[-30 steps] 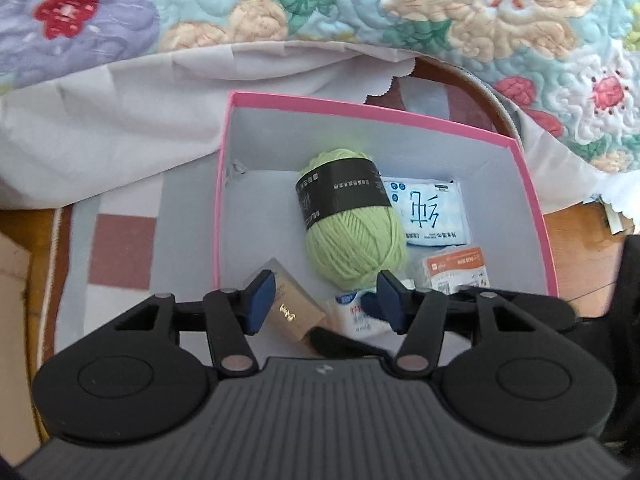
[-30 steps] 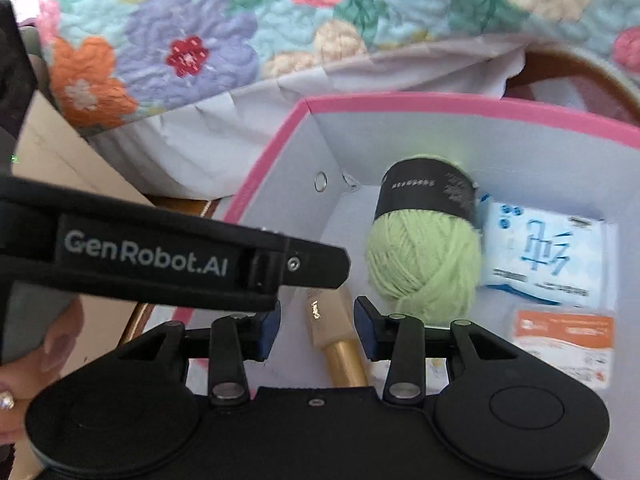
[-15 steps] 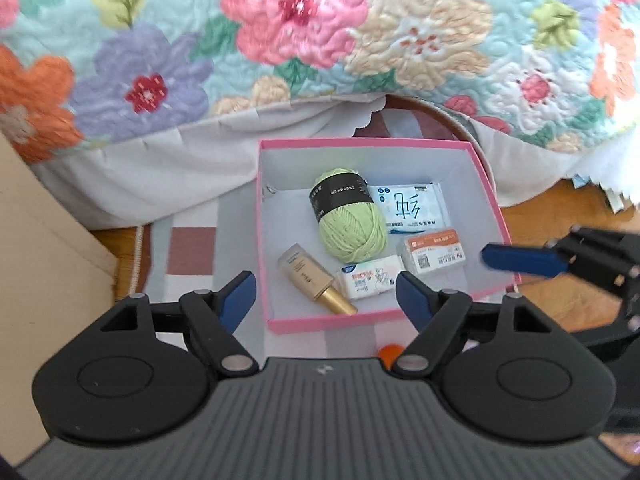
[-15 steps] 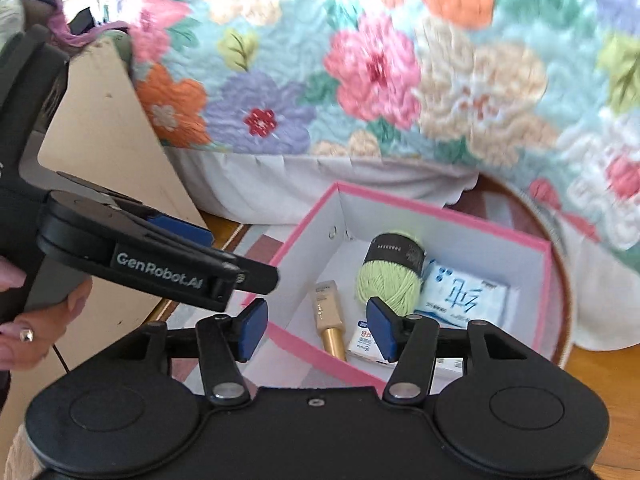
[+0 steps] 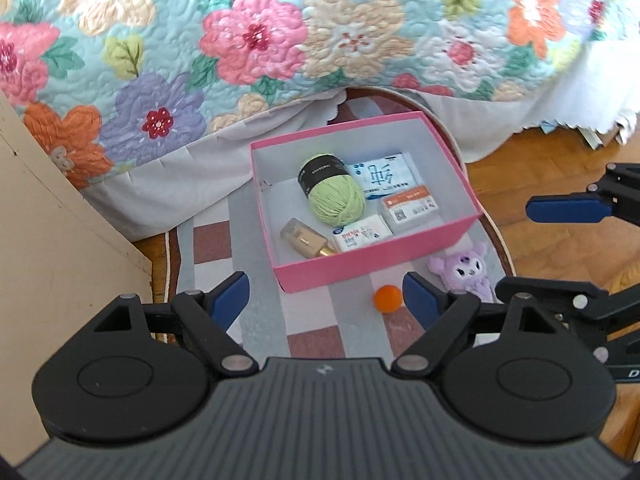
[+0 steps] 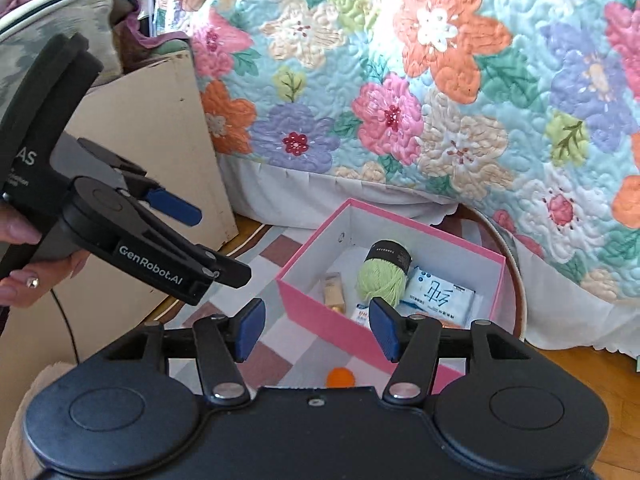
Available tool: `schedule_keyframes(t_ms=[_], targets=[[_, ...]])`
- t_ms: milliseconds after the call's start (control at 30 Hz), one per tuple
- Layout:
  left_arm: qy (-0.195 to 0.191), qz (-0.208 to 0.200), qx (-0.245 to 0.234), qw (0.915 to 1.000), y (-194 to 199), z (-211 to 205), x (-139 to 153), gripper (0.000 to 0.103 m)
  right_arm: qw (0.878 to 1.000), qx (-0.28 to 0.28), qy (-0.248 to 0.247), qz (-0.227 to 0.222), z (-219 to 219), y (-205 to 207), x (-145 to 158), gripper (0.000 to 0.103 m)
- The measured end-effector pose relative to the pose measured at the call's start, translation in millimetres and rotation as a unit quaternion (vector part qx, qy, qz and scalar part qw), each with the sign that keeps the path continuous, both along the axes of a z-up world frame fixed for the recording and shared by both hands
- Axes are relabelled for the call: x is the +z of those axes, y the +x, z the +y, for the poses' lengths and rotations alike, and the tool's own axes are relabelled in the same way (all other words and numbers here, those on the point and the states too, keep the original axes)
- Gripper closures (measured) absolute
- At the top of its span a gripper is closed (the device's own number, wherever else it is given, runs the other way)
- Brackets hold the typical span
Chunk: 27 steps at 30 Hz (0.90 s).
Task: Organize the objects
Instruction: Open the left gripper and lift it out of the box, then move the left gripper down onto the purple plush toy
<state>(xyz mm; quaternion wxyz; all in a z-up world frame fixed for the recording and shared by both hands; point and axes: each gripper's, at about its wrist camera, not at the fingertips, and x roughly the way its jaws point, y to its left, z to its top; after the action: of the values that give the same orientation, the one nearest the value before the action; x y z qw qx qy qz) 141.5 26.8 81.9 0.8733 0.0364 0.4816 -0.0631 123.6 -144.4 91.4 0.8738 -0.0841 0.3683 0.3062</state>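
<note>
Presently, ahead of my left gripper (image 5: pixel 326 296), fingers wide apart, holding nothing: pink box (image 5: pixel 400 254) containing green yarn (image 5: pixel 336 196), gold tube (image 5: pixel 306 238), three packets. Just beyond my right fingertip: orange ball (image 5: pixel 387 298), purple plush (image 5: pixel 464 270). My right gripper (image 6: pixel 318 330): spread, unladen, short of the box.

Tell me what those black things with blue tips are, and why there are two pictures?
They are grabbing tools a person holds, one in each hand. Each carries a camera looking along its blue fingers, so you get two pictures. The left gripper and the right gripper are both open and hold nothing. On the checked mat sits a pink box with green yarn, a small bottle and some packets inside. Outside it lie an orange ball and a purple plush toy.
</note>
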Motion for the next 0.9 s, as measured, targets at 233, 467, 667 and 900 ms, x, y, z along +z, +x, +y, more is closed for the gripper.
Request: schedule_keyframes(t_ms=[233,467,667,900], targets=[[-0.071,0.027,-0.031,0.9967,-22.5,-11.0,6.7,0.017,1.000,0.006,-0.001,-0.002,-9.1,-35.3,2.2,0.036],[-0.038,0.015,-0.047,0.9981,-39.5,-31.6,2.1,0.017,1.000,-0.011,-0.001,0.013,-28.4,-59.6,-4.8,0.036],[-0.043,0.020,-0.070,0.9964,-49.9,-45.6,-8.1,0.016,0.999,-0.022,-0.008,0.037,-40.7,-72.7,-21.6,0.033],[-0.062,0.038,-0.077,0.9944,-48.3,-59.2,-33.0,0.016,0.998,-0.030,-0.020,0.057,-50.7,-78.0,-45.2,0.031]])
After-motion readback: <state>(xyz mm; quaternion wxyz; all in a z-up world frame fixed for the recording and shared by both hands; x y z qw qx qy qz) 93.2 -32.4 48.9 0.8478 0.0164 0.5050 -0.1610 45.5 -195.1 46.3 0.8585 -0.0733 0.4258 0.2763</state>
